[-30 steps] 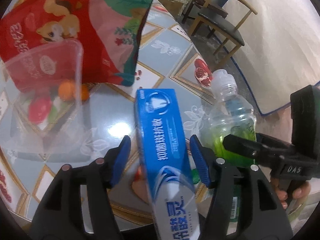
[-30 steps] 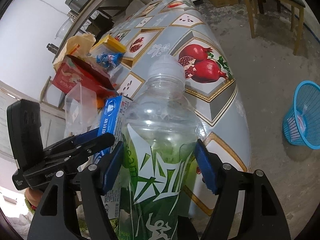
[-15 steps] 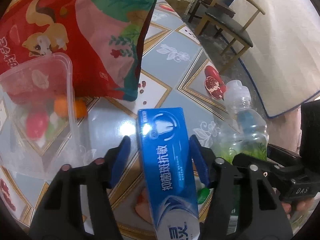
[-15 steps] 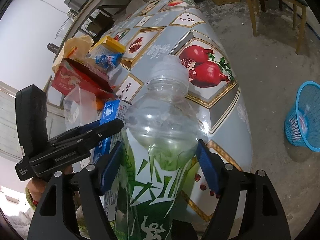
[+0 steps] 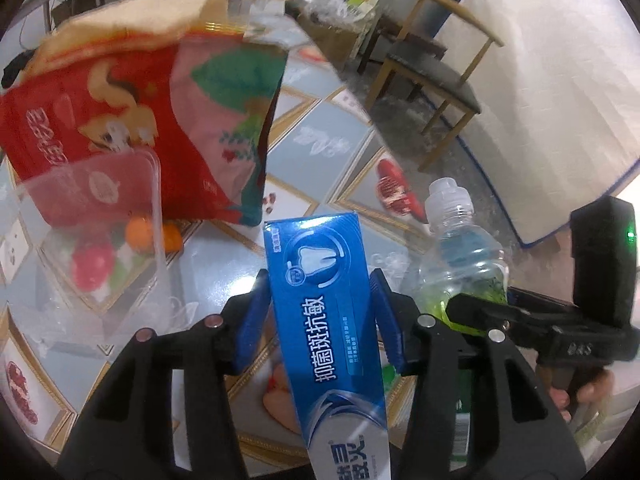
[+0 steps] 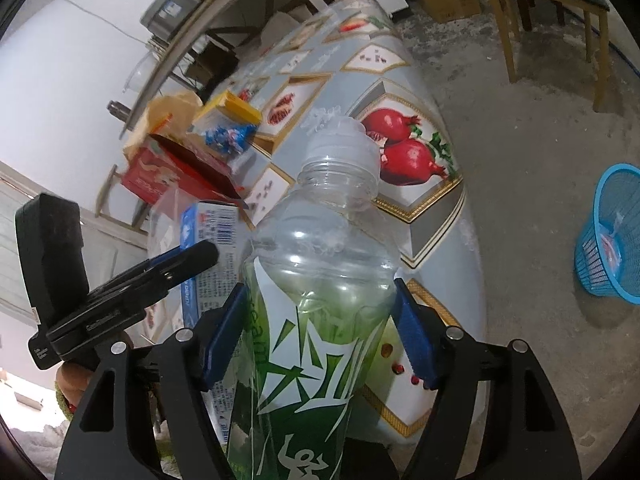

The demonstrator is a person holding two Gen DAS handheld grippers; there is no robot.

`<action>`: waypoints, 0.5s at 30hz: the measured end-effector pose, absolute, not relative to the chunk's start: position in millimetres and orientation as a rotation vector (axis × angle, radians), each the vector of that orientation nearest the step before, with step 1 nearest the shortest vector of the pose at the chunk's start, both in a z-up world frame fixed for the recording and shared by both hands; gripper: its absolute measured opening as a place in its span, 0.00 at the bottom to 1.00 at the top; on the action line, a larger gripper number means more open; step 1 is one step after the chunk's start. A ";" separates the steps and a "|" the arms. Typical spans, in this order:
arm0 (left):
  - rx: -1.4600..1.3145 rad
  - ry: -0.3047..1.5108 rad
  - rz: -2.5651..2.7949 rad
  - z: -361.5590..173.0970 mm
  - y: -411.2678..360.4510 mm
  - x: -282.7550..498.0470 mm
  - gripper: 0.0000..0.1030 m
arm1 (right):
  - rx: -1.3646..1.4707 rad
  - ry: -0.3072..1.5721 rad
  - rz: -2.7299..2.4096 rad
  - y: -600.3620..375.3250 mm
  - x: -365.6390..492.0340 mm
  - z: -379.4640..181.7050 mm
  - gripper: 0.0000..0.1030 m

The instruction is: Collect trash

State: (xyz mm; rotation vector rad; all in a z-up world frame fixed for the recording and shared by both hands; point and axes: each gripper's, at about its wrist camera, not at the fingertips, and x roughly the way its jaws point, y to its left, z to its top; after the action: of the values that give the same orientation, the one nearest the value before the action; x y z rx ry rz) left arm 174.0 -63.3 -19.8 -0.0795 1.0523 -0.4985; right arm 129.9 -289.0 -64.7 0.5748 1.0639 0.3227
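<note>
My left gripper (image 5: 320,320) is shut on a blue toothpaste box (image 5: 324,300) and holds it above the patterned table (image 5: 320,148). My right gripper (image 6: 320,332) is shut on an empty clear plastic bottle with a green label (image 6: 320,280), held above the table's edge. The bottle also shows in the left wrist view (image 5: 460,256), just right of the box, and the box shows in the right wrist view (image 6: 208,248), left of the bottle. A blue trash basket (image 6: 612,240) stands on the floor at the right.
A red and pink snack bag (image 5: 160,120) and a clear plastic container (image 5: 96,240) with small fruits sit on the table. A yellow box (image 6: 228,108) and candy wrappers (image 6: 228,136) lie farther back. A wooden chair (image 5: 432,64) stands beyond the table.
Both grippers have lifted and pulled back a little with their loads. The snack bag and container appear farther away in the left wrist view.
</note>
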 end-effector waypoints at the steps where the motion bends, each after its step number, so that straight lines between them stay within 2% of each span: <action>1: -0.081 1.042 -0.506 -15.0 -62.7 171.2 0.46 | 0.583 1.050 0.329 -291.8 126.7 -62.0 0.67; 9: -0.076 0.914 -0.630 42.8 -86.8 147.7 0.44 | 0.617 0.882 0.291 -332.7 91.2 -22.2 0.67; 15: -0.044 0.829 -0.773 85.0 -156.1 150.4 0.44 | 0.618 0.731 0.121 -396.3 56.1 14.5 0.67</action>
State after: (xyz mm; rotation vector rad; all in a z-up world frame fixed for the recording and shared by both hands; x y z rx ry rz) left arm 150.4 -156.1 85.0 -0.0441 0.8291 -0.7735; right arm 56.1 -396.3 14.5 0.6181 0.7309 0.1212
